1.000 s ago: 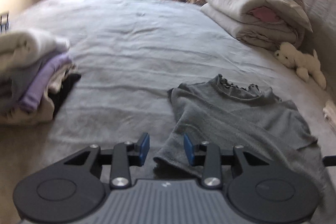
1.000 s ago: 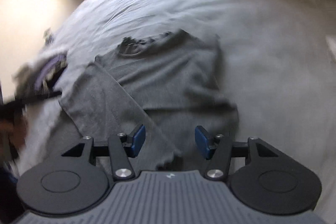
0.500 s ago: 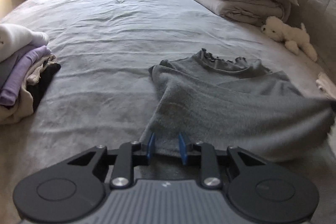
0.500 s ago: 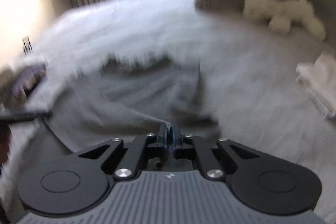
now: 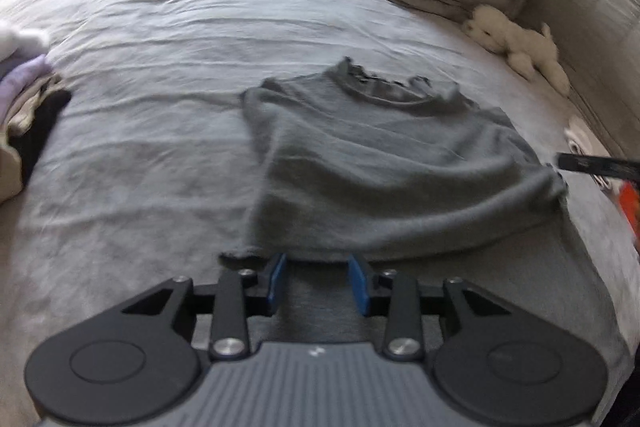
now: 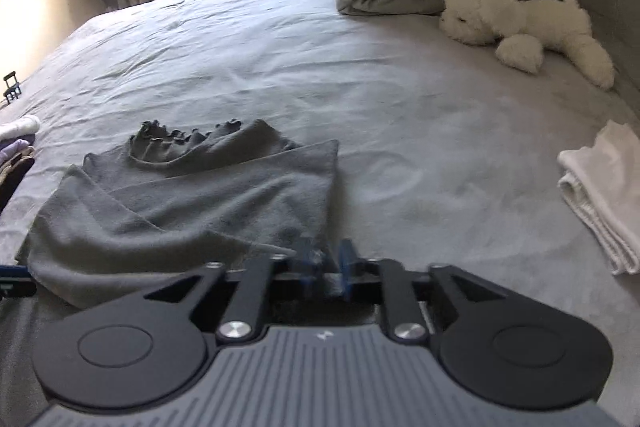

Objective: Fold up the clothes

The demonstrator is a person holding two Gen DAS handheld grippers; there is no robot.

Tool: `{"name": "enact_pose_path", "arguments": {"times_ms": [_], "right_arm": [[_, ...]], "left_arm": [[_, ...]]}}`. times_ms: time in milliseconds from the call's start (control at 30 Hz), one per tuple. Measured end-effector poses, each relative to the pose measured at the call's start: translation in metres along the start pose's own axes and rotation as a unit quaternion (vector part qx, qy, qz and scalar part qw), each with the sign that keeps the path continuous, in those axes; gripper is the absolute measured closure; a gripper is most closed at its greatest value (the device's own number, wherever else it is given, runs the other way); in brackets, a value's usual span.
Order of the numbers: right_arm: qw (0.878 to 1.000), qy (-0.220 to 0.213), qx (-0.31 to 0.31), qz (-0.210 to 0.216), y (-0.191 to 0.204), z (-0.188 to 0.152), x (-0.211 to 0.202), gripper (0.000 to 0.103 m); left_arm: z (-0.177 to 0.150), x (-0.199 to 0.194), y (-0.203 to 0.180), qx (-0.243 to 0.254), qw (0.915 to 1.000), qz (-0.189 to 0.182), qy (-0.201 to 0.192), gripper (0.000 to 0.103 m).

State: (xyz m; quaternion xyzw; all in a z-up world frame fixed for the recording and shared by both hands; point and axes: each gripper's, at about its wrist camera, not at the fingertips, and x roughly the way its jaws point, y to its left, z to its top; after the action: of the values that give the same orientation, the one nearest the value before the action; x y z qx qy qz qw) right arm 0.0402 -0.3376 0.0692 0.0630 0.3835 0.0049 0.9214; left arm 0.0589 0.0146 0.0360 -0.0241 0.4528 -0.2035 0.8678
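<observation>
Both tools are seen at the bottom of their own views, each at a near corner of the grey knit top [image 5: 384, 163]. The left tool [image 5: 318, 281] is spread wide, with the hem lying loose between its blue pads [image 5: 276, 281] and nothing pinched. The right tool [image 6: 326, 267] is blurred; its pads appear a little apart at the corner of the fabric, and whether cloth is pinched cannot be told.

The grey knit top is spread on the bed [image 5: 160, 67], at mid-frame in the left view and at lower left in the right view, its frilled neckline [image 6: 180, 141] pointing away. The near edge is rolled over into a soft ridge and one sleeve is laid diagonally across the body, so a fold from hem toward neck is judged to be in hand, with a corner taken on each side to keep the edge straight.

The knit looks soft, thick and limp, and is likely to sag between grips. The bed sheet is pale and lightly wrinkled. A stack of folded clothes [image 5: 24, 95] lies at the left edge.
</observation>
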Motion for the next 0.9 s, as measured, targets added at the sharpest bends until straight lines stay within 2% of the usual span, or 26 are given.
{"name": "enact_pose_path", "arguments": {"times_ms": [33,67,133,233,333,400,433,500,600,667,700,767,800,867,900], "right_arm": [[1.0,-0.01,0.004,0.018,-0.001,-0.003,-0.009,0.044],[0.999,-0.015,0.003,0.036,-0.002,-0.007,-0.017,0.042],[0.998,-0.015,0.001,0.066,-0.004,-0.018,-0.029,0.042],[0.998,0.016,0.001,0.066,-0.005,-0.032,-0.025,0.042],[0.997,0.03,-0.007,0.065,0.004,-0.03,-0.012,0.061],[0.997,0.044,-0.014,0.06,0.014,-0.029,0.0,0.079],[0.997,0.047,-0.025,0.052,0.019,-0.03,0.002,0.096],[0.997,0.049,-0.051,0.036,0.029,-0.031,0.005,0.097],[0.996,0.014,-0.028,0.078,0.017,-0.025,-0.023,0.098],[0.995,0.006,-0.001,0.1,0.0,-0.023,-0.039,0.099],[0.995,0.012,0.009,0.102,-0.01,-0.026,-0.042,0.099],[0.997,0.037,0.011,0.063,-0.023,-0.034,-0.038,0.099],[0.997,0.052,0.01,0.058,-0.026,-0.037,-0.034,0.099],[0.995,0.076,-0.003,0.07,-0.023,-0.042,-0.027,0.098],[0.994,0.075,-0.016,0.078,-0.015,-0.043,-0.027,0.098]], "left_arm": [[0.0,0.0,0.002,-0.004,1.0,0.003,-0.001,0.068],[0.001,-0.001,0.002,-0.006,0.9999,0.008,-0.004,0.068],[0.002,-0.001,0.002,-0.009,0.9998,0.014,-0.007,0.068],[0.002,0.002,0.001,-0.007,0.9998,0.017,-0.006,0.067],[0.002,0.002,0.001,-0.008,0.9998,0.017,-0.008,0.067],[0.002,0.002,0.003,-0.014,0.9997,0.016,-0.008,0.067],[0.002,0.001,0.003,-0.014,0.9997,0.016,-0.008,0.067],[0.002,-0.001,0.003,-0.015,0.9997,0.017,-0.007,0.067],[0.002,-0.003,0.004,-0.011,0.9998,0.017,-0.003,0.067],[0.003,-0.005,0.004,-0.007,0.9999,0.015,0.003,0.066],[0.003,-0.006,0.004,-0.004,0.9999,0.014,0.006,0.066],[0.004,-0.007,0.005,0.0,0.9999,0.012,0.012,0.065],[0.004,-0.008,0.005,0.003,0.9998,0.011,0.015,0.062],[0.005,-0.01,0.006,0.001,0.9999,0.008,0.014,0.061],[0.005,-0.011,0.007,-0.002,0.9999,0.008,0.012,0.061]]}}
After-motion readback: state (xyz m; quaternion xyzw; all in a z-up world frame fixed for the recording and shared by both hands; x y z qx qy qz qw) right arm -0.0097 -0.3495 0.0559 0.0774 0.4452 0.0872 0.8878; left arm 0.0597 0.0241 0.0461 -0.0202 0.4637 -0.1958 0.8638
